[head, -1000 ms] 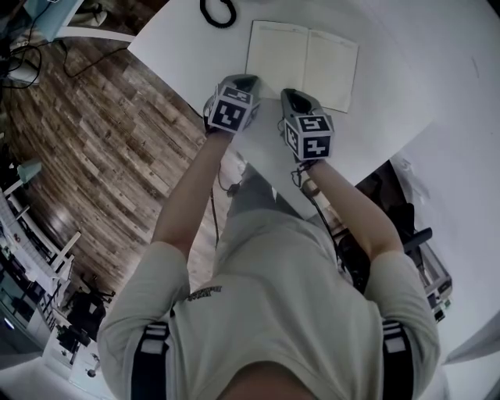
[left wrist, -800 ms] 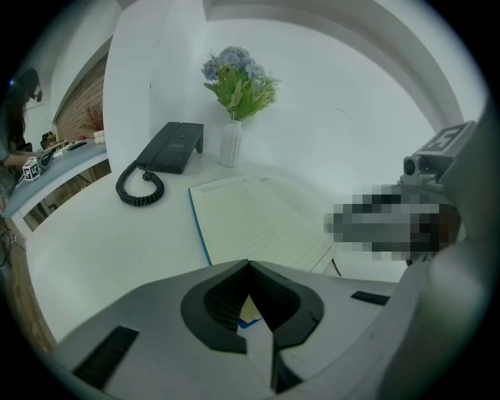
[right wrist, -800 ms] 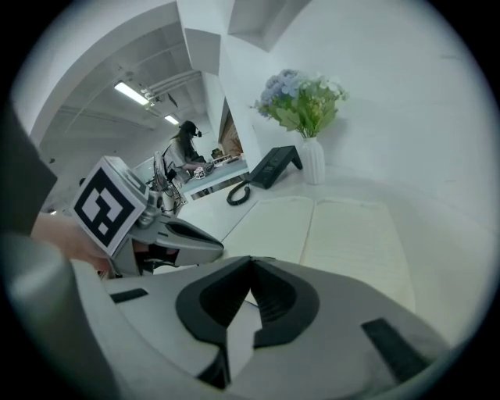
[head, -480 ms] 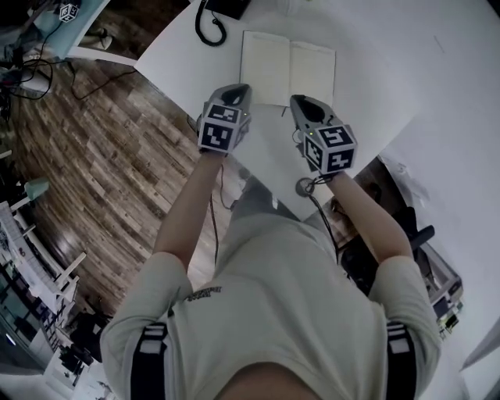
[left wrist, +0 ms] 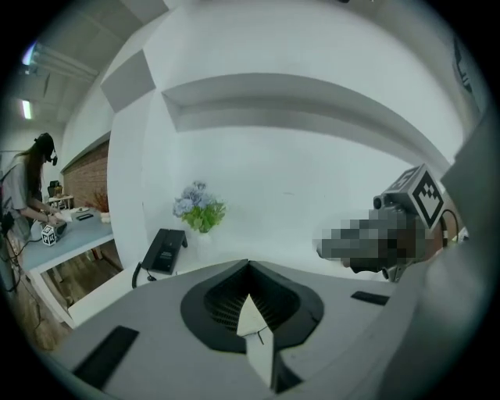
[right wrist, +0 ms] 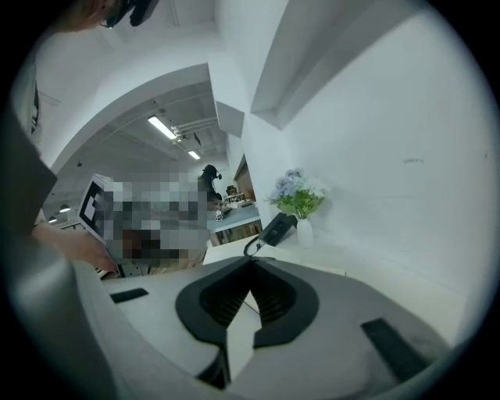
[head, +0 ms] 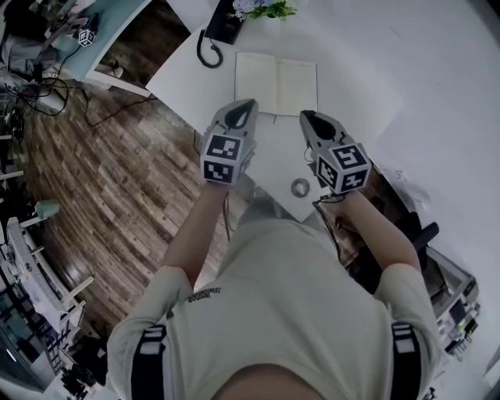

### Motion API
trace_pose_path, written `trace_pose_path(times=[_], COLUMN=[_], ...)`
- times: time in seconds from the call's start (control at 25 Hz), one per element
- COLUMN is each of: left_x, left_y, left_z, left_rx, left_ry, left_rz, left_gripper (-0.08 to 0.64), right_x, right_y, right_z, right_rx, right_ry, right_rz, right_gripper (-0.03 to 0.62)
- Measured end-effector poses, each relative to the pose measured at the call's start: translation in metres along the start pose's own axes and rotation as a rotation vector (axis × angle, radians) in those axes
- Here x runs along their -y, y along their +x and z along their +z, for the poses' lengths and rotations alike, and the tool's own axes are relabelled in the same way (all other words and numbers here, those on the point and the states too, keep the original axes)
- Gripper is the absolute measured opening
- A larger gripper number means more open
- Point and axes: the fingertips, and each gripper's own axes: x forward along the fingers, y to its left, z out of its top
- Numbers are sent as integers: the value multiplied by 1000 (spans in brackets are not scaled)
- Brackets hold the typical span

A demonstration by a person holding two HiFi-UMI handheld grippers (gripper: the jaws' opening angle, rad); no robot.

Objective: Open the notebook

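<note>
Notebook lies beyond left claw, right claw (shut).

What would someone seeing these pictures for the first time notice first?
The notebook lies open and flat on the white table, at the top centre of the head view. Just below it, the left gripper and right gripper hover side by side, jaws shut and empty. A black telephone and flowers sit behind the notebook.

Top centre, a black desk telephone stands beside a vase of flowers on the white table. A small ring lies near the table's lower edge, and wooden floor fills the left.
</note>
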Motion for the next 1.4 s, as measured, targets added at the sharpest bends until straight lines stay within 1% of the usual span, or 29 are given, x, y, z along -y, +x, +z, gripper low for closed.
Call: trace_pose_path(times=[0.12,0.24,0.48,0.68,0.84,0.92,1.0,1.12,1.4], left_x=[18,34,67,89,99,102,105,108,107], left_y=[-20,-38,-65,-78,-89,-98,-107,-111,-113], left_z=[21,33,47,43,38,42,46,44,45], left_rx=[73,132,198,223,250,279,299,297,296], left_ry=[20,39,54,58,52,36,36,37,45], left_rz=[-3,-9,-33,-39,-29,-12,1,4,9], left_gripper=[8,8,8,8,8,8,8,8,8], right_x=[-12,-25,-43,-57,-69,-77,-88,-98,-100], right_y=[-24,-44,-68,-85,-97,-104,-109,-113,-113], right_z=[16,26,28,28,34,39,43,45,45], right_rx=[43,73,116,157,197,218,238,250,247], right_ry=[-12,-25,-1,-23,-36,-70,-105,-119,-119], right_rz=[17,21,18,22,15,11,14,24,27], right_gripper=[5,3,3,3,3,3,2,2,2])
